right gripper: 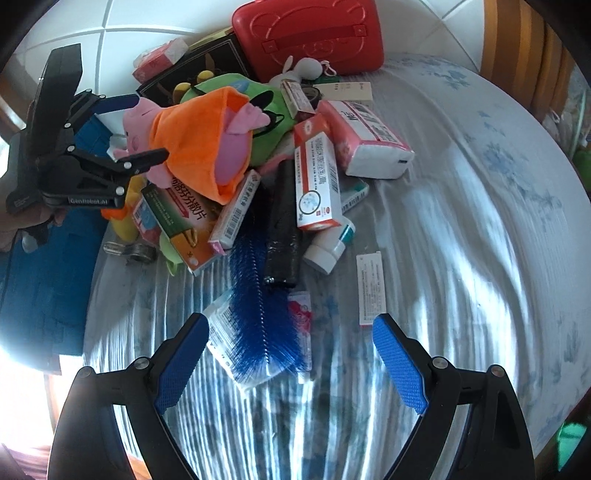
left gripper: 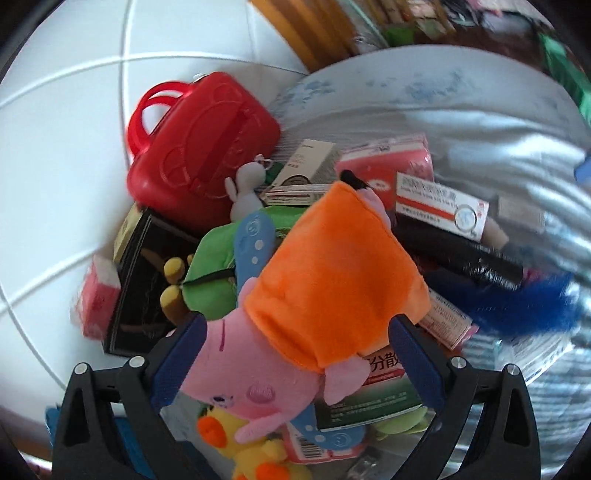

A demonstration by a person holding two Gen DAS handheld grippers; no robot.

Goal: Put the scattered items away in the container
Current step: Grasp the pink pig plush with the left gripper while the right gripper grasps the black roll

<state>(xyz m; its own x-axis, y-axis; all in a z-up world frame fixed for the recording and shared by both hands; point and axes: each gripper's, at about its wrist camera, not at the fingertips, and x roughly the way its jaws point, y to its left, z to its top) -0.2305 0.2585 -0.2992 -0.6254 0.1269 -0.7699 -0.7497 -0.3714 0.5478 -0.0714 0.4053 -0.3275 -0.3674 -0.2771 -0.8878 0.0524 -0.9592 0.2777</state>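
My left gripper (left gripper: 295, 362) is shut on a pink pig plush in an orange dress (left gripper: 332, 273), with its head between the pads. The right wrist view shows that gripper (right gripper: 142, 129) holding the pig plush (right gripper: 192, 140) over a pile of items. My right gripper (right gripper: 291, 362) is open and empty, hanging above a blue bristle brush (right gripper: 255, 314) on the striped sheet. A red plastic case (right gripper: 310, 33) with handles lies shut at the far side of the pile, and the left wrist view shows the red case (left gripper: 203, 147) too.
The pile holds medicine boxes (right gripper: 317, 177), a tissue pack (right gripper: 369, 140), a black roll (right gripper: 284, 229), a white bottle (right gripper: 328, 247), a green plush (right gripper: 229, 88) and a yellow duck plush (left gripper: 243, 443). A blue crate-like object (right gripper: 40, 266) stands at the left. White floor tiles (left gripper: 55, 166) lie beyond the bed edge.
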